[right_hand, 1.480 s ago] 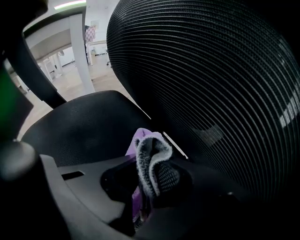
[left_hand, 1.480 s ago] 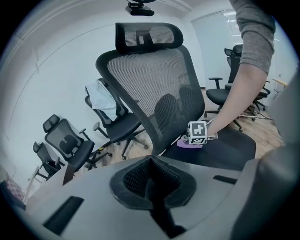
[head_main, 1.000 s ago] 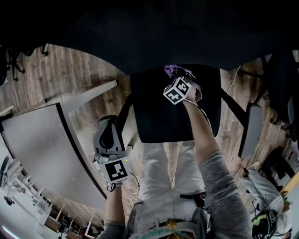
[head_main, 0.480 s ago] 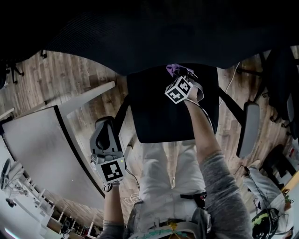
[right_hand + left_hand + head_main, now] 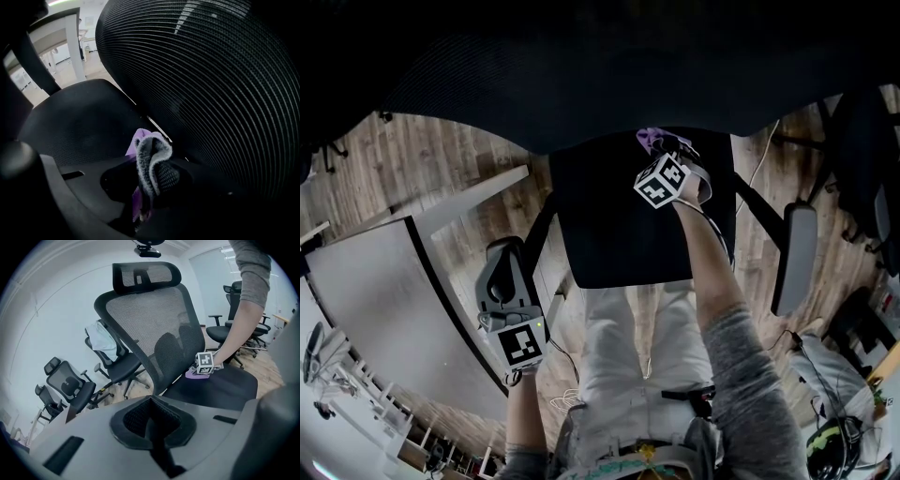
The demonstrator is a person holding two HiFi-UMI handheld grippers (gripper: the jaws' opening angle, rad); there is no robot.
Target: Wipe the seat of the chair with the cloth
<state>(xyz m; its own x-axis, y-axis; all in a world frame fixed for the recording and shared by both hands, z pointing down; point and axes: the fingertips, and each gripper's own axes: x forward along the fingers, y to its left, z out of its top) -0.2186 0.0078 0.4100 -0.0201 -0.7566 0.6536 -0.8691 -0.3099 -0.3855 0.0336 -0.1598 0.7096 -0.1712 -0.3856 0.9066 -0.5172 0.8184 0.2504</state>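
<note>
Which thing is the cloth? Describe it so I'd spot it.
Find the black chair seat in the middle. At its back edge, under the mesh backrest, the right gripper pinches the cloth: small, purple and grey, the only colour on that chair.

The cloth (image 5: 149, 157) is small, purple on one face and fuzzy grey on the other; it is folded over itself and pinched between the jaws of my right gripper (image 5: 146, 187); it sits low at the rear of the seat (image 5: 619, 225), near the mesh backrest (image 5: 211, 84); the seat is black, broad and padded, its front edge toward me.
</note>
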